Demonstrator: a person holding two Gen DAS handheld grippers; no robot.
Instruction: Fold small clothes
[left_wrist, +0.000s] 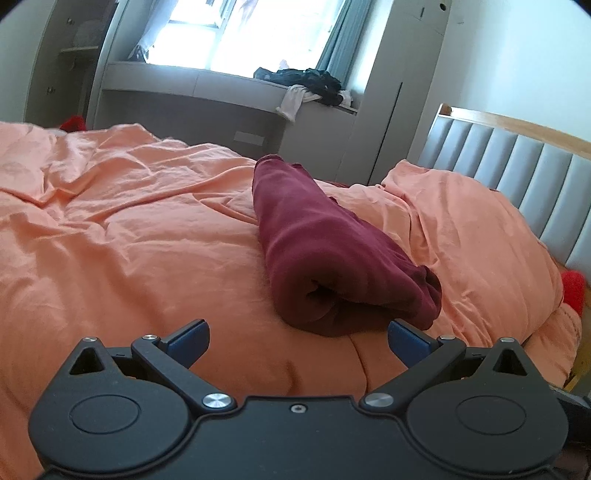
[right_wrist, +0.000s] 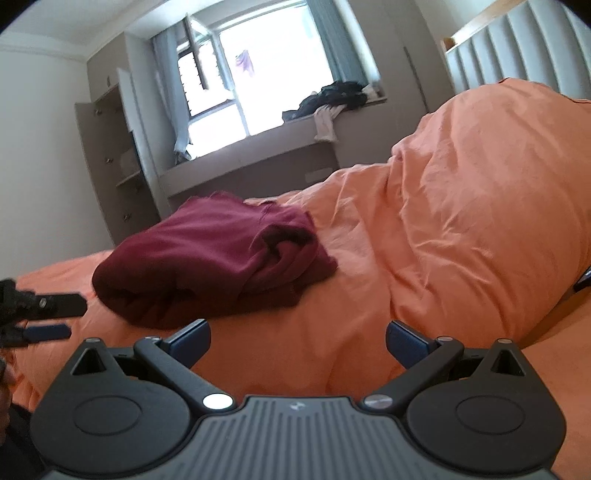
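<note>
Both grippers, left gripper (left_wrist: 298, 341) and right gripper (right_wrist: 297, 341), gape wide and empty. The maroon garment (left_wrist: 321, 251) lies folded on the bed (left_wrist: 110, 229) just ahead. Probably best: release cleanly, press flat without snagging.

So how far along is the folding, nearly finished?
The dark red garment already lies folded into a compact bundle on the orange duvet. Nothing is in hand: the left tool and right tool are both open and empty. A pile of clothes on the window ledge may remain.
</note>
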